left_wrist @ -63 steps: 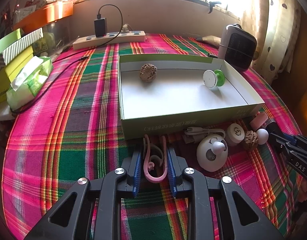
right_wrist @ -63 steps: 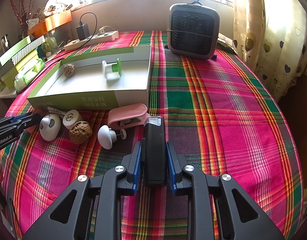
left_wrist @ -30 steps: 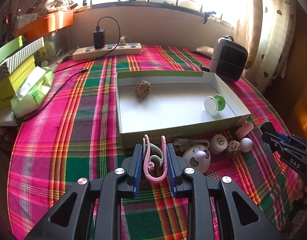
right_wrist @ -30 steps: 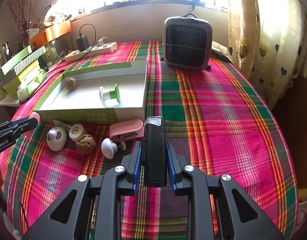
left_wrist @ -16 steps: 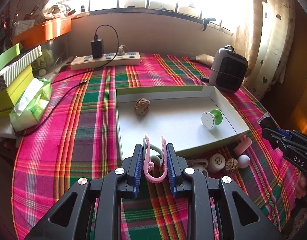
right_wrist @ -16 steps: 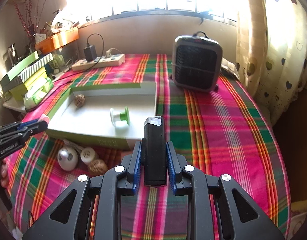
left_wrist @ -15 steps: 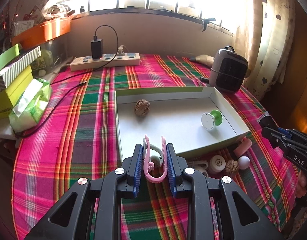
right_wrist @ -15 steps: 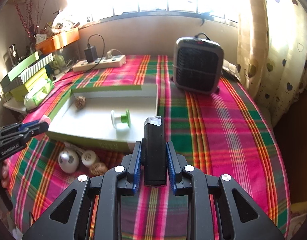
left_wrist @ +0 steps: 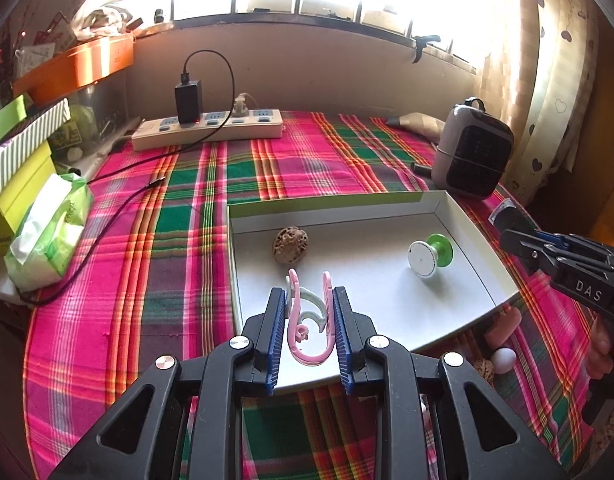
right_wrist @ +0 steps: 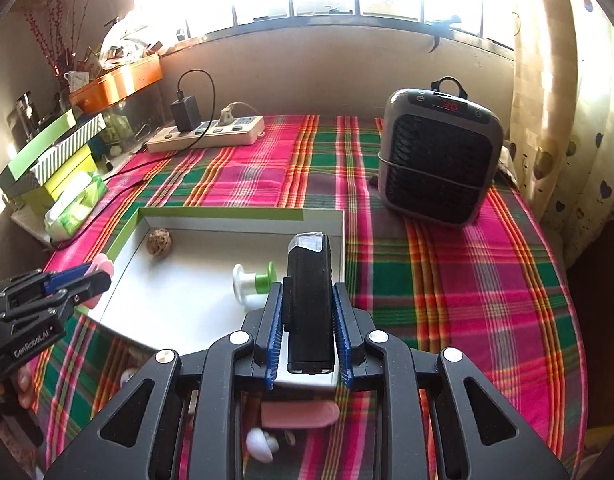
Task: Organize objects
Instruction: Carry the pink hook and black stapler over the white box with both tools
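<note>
My left gripper (left_wrist: 309,308) is shut on a pink and pale green clip (left_wrist: 309,322), held above the near part of the open green-edged box (left_wrist: 327,203). Inside the box lie a brown walnut (left_wrist: 290,241) and a white and green spool (left_wrist: 427,256). My right gripper (right_wrist: 308,306) is shut on a black oblong device with a clear tip (right_wrist: 309,300), hanging over the box's (right_wrist: 223,213) near right corner. The left gripper (right_wrist: 73,280) shows at the left edge of the right wrist view. Below lie a pink case (right_wrist: 299,416) and a white knob (right_wrist: 259,445).
A grey heater (right_wrist: 439,160) stands at the back right on the plaid cloth (right_wrist: 467,288). A power strip with a charger (left_wrist: 207,128) lies along the back wall. A green tissue pack (left_wrist: 47,232) and stacked boxes (left_wrist: 19,160) sit at the left. A hand (left_wrist: 603,344) holds the right gripper (left_wrist: 519,236).
Both grippers have risen and moved forward over the box with their loads still held. The small items in front of the box have slid under the grippers and mostly out of sight.
</note>
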{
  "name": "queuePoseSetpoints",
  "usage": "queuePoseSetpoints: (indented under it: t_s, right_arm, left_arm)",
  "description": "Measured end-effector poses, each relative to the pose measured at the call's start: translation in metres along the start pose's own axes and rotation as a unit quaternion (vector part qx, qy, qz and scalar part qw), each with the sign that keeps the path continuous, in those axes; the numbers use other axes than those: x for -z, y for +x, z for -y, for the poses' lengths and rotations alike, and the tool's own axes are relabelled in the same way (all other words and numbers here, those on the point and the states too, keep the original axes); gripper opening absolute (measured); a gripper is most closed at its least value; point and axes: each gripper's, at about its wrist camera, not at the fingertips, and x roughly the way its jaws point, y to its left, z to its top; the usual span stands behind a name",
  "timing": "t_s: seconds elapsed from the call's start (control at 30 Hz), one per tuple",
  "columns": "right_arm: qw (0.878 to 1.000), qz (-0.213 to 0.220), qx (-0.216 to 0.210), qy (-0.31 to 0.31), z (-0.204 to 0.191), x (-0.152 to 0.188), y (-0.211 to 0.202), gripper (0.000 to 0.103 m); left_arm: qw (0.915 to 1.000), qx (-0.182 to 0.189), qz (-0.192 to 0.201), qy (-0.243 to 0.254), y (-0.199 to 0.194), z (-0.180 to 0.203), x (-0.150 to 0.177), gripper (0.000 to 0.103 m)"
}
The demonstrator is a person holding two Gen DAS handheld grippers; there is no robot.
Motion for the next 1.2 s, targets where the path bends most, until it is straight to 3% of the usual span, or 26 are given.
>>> queuePoseSetpoints:
  t_s: [0.53,1.2]
  right_arm:
    - [0.999,-0.042,-0.005,0.009,0.000,-0.025,0.058,0.024]
    - [0.998,-0.064,-0.005,0.016,0.003,-0.028,0.081,0.024]
  left_arm:
    - [0.9998,-0.005,-0.020,-0.005,0.029,-0.007,-0.009,0.021]
    - [0.9993,-0.014,-0.034,-0.003,0.047,-0.007,-0.011,0.021]
